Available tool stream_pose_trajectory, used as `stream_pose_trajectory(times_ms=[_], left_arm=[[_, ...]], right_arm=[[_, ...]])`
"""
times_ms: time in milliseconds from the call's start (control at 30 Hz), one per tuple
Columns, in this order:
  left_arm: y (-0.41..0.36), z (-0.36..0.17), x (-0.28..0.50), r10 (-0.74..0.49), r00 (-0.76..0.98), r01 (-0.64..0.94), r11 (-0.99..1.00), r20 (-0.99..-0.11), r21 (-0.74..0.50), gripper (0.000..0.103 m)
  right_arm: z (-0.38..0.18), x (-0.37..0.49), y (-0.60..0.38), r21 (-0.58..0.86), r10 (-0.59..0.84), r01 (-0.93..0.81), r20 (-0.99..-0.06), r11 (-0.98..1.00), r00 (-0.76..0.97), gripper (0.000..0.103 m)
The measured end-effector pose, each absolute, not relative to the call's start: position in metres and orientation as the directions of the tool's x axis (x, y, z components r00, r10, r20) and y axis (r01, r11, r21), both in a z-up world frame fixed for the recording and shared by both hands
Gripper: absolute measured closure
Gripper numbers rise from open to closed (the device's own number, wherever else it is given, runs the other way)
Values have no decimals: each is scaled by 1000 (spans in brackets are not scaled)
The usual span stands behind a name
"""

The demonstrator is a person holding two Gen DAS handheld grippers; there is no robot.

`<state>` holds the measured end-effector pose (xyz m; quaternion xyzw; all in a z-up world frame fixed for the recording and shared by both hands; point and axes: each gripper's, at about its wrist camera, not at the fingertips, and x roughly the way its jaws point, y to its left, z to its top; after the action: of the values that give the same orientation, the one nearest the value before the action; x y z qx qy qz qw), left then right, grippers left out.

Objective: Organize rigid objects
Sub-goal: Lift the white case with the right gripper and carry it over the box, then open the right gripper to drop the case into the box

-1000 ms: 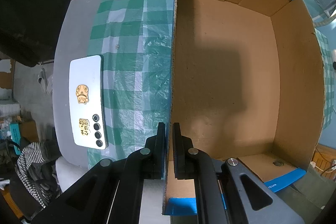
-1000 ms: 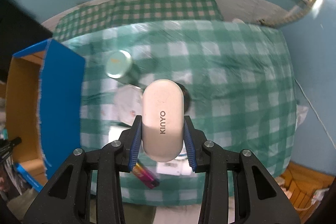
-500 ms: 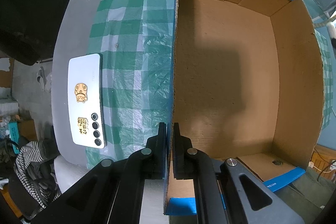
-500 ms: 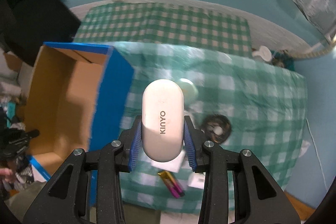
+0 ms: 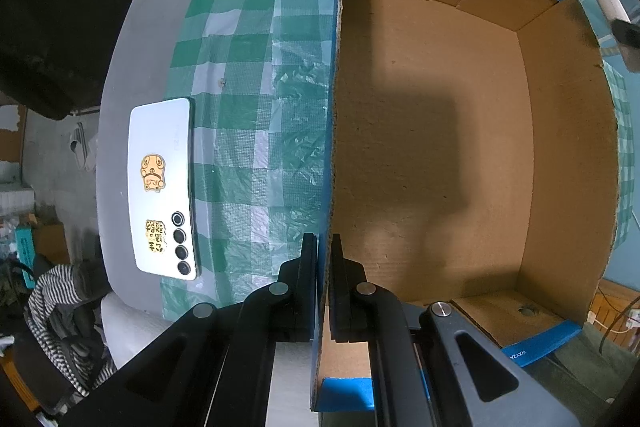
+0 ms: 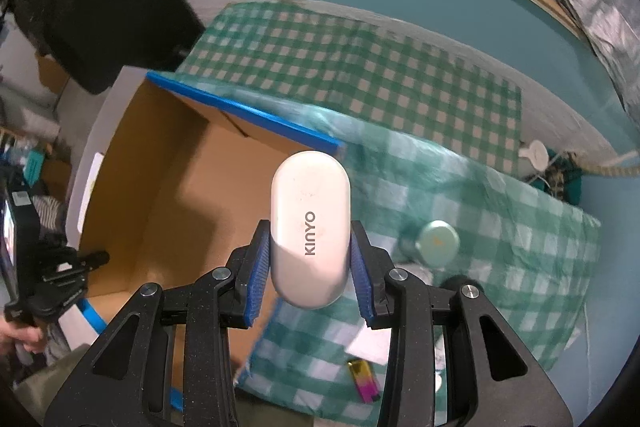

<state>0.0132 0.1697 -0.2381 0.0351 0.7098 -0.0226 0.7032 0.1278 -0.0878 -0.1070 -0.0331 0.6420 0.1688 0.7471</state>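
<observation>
**Carrying the white case to the box while the box wall is held steady**

The right tongs [image 6: 310,269] stand partly open, their blue pads pressed on both sides of a white case [image 6: 310,227] marked KINYO; the case hangs in the air over the near right corner of the open cardboard box [image 6: 168,195], above its right wall, not yet clear over the floor. The left tongs [image 5: 324,283] are closed tight on the box's left wall, pointing straight down, which pins the box to the checked cloth [image 5: 256,131] on the surface. Best practice: keep the left grip firm, bring the case fully past the blue-taped rim [image 6: 240,111], lower it close to the bare box floor, then release, so it does not bounce. A can [image 6: 438,243], a small colourful lighter [image 6: 362,379] and a phone [image 5: 162,187] lie outside the box.
</observation>
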Motion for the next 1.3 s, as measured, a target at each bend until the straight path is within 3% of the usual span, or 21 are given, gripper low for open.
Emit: stream_pose_trajectory(times_ms=[567, 1100, 1200, 1300], left_arm=[[166, -239, 13, 20, -21, 87, 996, -1000, 18, 98], [168, -239, 9, 12, -37, 99, 995, -999, 9, 98], [167, -239, 8, 17, -38, 108, 994, -999, 13, 98], [166, -239, 7, 14, -39, 104, 994, -999, 10, 98]], right_arm=[[-153, 137, -42, 180, 202, -393, -979, 902, 16, 67], [-159, 146, -39, 144, 169, -405, -985, 903, 28, 66], [-155, 146, -40, 135, 168, -406, -985, 904, 46, 64], [-141, 143, -42, 139, 184, -404, -980, 904, 75, 55]])
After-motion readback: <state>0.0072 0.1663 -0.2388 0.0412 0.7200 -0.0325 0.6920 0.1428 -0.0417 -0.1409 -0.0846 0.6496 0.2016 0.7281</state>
